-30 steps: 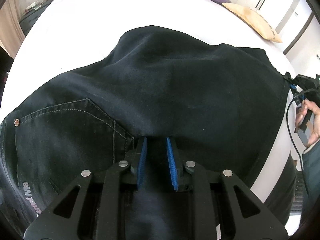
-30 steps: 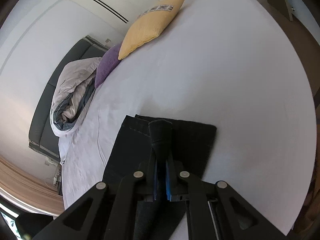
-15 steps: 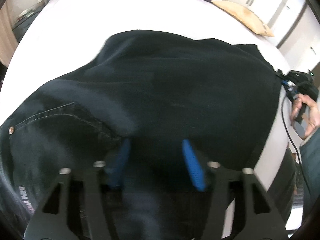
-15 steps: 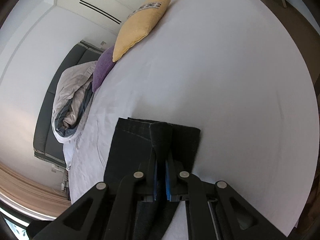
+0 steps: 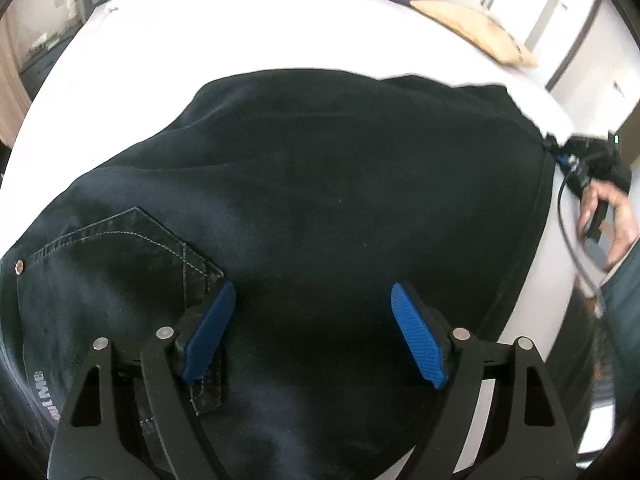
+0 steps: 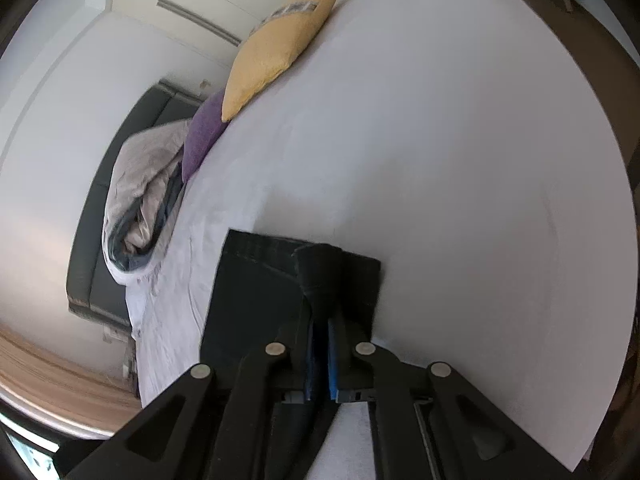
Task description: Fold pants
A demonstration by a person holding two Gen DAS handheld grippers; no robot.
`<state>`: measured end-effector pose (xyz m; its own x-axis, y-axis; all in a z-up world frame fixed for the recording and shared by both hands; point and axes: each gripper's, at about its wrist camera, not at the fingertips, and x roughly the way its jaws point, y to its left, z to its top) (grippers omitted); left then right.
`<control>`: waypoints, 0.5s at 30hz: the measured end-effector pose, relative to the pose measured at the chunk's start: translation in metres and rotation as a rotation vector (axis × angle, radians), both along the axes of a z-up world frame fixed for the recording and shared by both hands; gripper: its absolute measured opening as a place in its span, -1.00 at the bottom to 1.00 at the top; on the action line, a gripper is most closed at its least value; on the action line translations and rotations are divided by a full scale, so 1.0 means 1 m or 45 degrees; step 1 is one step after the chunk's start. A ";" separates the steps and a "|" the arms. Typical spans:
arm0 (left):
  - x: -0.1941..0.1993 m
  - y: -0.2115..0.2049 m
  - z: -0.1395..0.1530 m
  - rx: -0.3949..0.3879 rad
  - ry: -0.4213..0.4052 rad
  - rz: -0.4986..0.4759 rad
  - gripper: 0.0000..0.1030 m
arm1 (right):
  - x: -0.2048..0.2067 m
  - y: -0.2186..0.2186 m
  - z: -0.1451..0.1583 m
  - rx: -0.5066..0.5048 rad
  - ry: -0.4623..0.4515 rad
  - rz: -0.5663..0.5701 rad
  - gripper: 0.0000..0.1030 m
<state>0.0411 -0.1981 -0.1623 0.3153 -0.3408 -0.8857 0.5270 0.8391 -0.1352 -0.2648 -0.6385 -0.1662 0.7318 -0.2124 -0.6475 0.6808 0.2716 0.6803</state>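
With the jaws of our left gripper [image 5: 312, 336] opening clear above the pants [image 5: 320, 184] spread on the bed [image 6: 440, 140], our right gripper [image 6: 320, 354] pinches a far hem fold, long axis running between them.

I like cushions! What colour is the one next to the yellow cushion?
Purple cushion, clearest in the right wrist view.

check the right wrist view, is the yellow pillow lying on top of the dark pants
No, the yellow pillow sits far up the white bed, apart from the dark pants.
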 end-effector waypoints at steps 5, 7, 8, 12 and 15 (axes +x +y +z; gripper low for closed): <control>-0.006 -0.006 -0.007 0.034 -0.046 -0.040 0.79 | -0.032 -0.005 0.011 0.057 -0.025 -0.099 -0.63; -0.006 -0.005 -0.008 0.029 -0.046 -0.039 0.79 | -0.051 -0.003 0.030 -0.046 0.092 -0.244 -0.43; -0.006 -0.005 -0.008 0.028 -0.045 -0.037 0.80 | -0.057 -0.002 0.038 -0.083 0.111 -0.279 -0.42; -0.008 -0.005 -0.009 0.027 -0.049 -0.034 0.85 | -0.030 0.008 0.062 -0.143 0.006 -0.074 -0.42; -0.010 -0.009 -0.010 0.030 -0.054 -0.031 0.88 | 0.022 0.032 0.063 -0.085 -0.203 0.305 -0.20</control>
<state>0.0311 -0.2073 -0.1726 0.3448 -0.3279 -0.8796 0.5518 0.8288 -0.0927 -0.2429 -0.6064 -0.1031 0.8575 -0.0595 -0.5111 0.4780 0.4595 0.7486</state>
